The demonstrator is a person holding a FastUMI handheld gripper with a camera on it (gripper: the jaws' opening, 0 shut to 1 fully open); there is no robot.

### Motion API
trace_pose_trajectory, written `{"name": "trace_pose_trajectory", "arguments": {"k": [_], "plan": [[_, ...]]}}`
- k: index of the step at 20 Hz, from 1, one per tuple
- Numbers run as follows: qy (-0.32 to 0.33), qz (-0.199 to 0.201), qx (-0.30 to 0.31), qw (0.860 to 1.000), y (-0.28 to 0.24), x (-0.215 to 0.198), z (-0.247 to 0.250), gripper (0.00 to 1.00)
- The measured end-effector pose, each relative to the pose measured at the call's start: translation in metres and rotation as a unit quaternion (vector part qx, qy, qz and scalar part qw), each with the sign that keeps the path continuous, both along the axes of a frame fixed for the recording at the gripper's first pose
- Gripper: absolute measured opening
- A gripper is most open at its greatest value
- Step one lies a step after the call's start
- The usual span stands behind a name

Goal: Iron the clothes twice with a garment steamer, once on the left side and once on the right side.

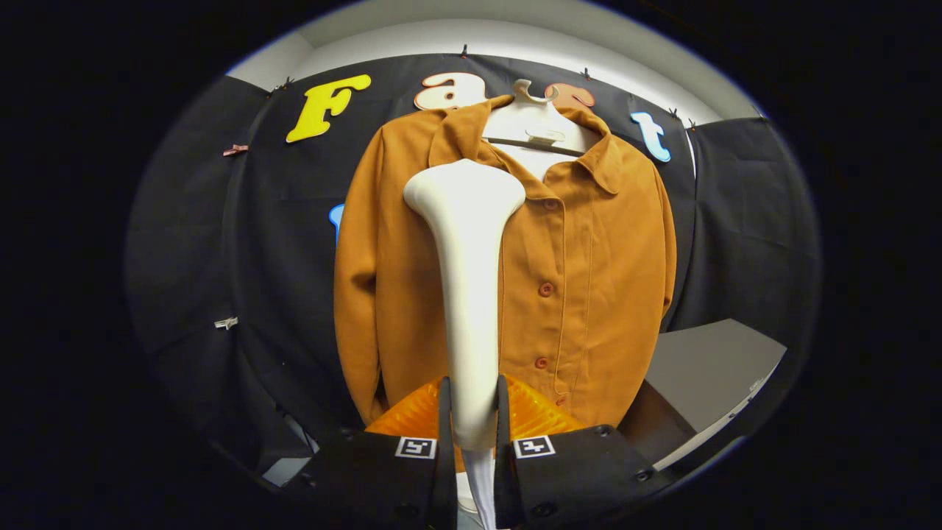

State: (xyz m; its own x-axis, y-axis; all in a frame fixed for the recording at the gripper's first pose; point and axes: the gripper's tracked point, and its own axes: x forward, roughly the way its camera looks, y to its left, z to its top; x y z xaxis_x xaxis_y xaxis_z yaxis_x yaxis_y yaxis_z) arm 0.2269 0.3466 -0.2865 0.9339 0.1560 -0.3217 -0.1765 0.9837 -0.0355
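A: Can any writing or brand be read?

B: None is made out on the garment steamer [466, 294] or on the shirt [581, 272]. Square black-and-white coded markers [533, 446] are fixed to the gripper's two blocks; a small tag on the white hanger [531, 118] is too small to be read.

A: How are the jaws set?

B: The gripper [472, 419] is closed on the steamer's white handle, which is pressed by both fingers [444, 412] from either side. The steamer is held upright, its wide head raised against the left front of the shirt, just below the collar; whether cloth is actually touched cannot be told, since the head is seen from behind.

A: And the garment itself?

B: A brown-orange button-front shirt is hung on the hanger against the black cloth wall [280, 221], beyond the fingers. Three buttons are seen down the placket.

A: The room?

B: A grey tabletop [706, 368] is seen beside the shirt's lower hem, and a pale wall above the cloth.
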Motion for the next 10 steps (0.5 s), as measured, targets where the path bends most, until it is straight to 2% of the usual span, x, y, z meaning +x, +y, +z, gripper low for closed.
{"name": "trace_pose_trajectory", "arguments": {"k": [10], "plan": [[0.063,-0.005,-0.002,0.998,-0.01,-0.029,-0.062,0.23]]}}
